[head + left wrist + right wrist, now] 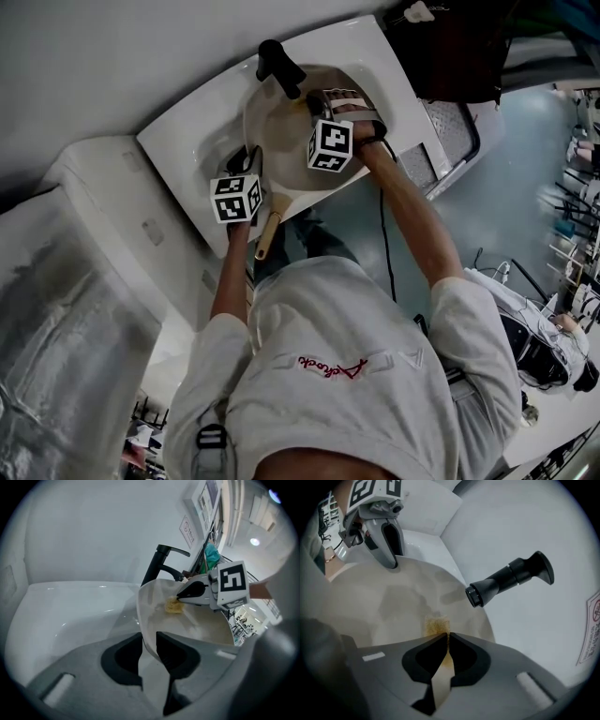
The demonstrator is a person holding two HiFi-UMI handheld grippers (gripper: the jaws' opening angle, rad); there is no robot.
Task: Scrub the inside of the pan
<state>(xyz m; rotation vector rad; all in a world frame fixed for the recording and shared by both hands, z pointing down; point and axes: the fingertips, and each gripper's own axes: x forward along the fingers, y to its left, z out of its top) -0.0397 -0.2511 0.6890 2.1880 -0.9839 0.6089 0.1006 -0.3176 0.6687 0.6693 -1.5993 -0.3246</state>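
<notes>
**Q:** What is entered for the left side?

**A:** Item one: left gripper (pixel 149 654). Its jaws are clamped on the rim of the cream-coloured round metal pan (pixel 199 627), and the thin wall is pinched between the pads at the jaw tips. The pan is held tilted in the white ceramic basin (pixel 183 141) and extends ahead and to the right of this gripper.

**Q:** How is the pan expected to handle, and where should it be taken?

**A:** It is judged stiff and fairly heavy, and probably slippery where wet. Little purchase is offered by the thin rim, so a hold close to the pale wooden handle (pixel 268 230), as taken now, is judged soundest.

**Q:** Which way is it pointed?

**A:** The long axis runs through handle and bowl. The handle is directed back past the left gripper toward the person, and the bowl end toward the black metal tap (pixel 279 67). The open inside is turned toward the right gripper (pixel 446 641).

**Q:** And that item?

**A:** Item two: its jaws are almost together, nipping a small soft yellow-brown sponge (pixel 436 625). The sponge appears to be pressed to the pan's inside just ahead of the tips.
</notes>
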